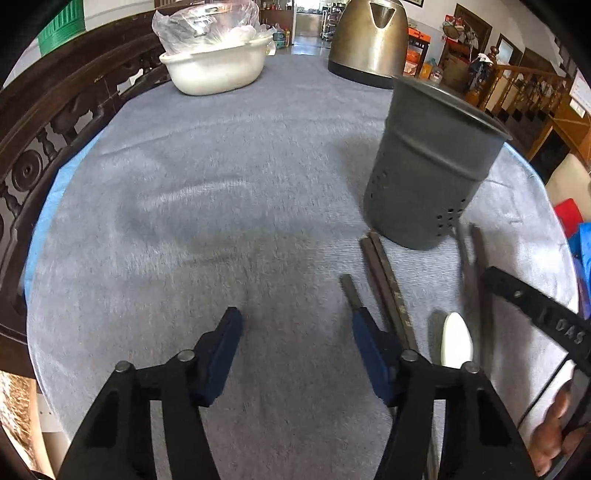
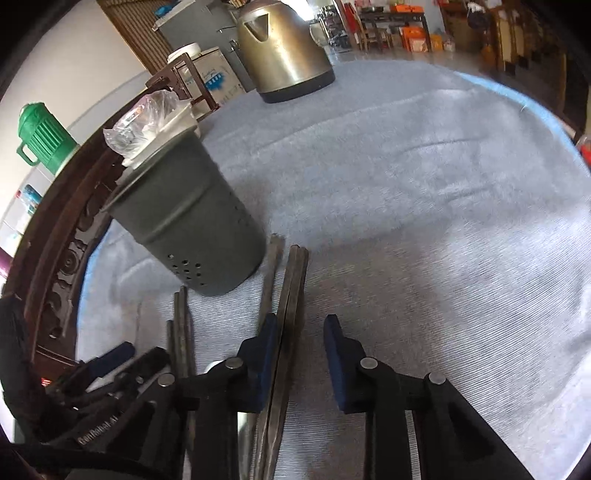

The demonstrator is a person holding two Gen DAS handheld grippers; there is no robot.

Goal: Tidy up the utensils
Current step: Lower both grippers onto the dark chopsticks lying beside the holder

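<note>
On the grey tablecloth (image 1: pixel 221 184), dark chopsticks (image 2: pixel 291 295) and a white spoon (image 1: pixel 457 339) lie just near of the perforated grey holder (image 1: pixel 432 170). The left gripper (image 1: pixel 295 321) gapes over bare cloth; the right gripper (image 2: pixel 301 328) straddles one chopstick pair, jaws apart, not pinching.

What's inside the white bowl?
The white bowl holds a clear plastic bag with something grey inside. The crinkled plastic hides what it is and the bowl's bottom.
</note>
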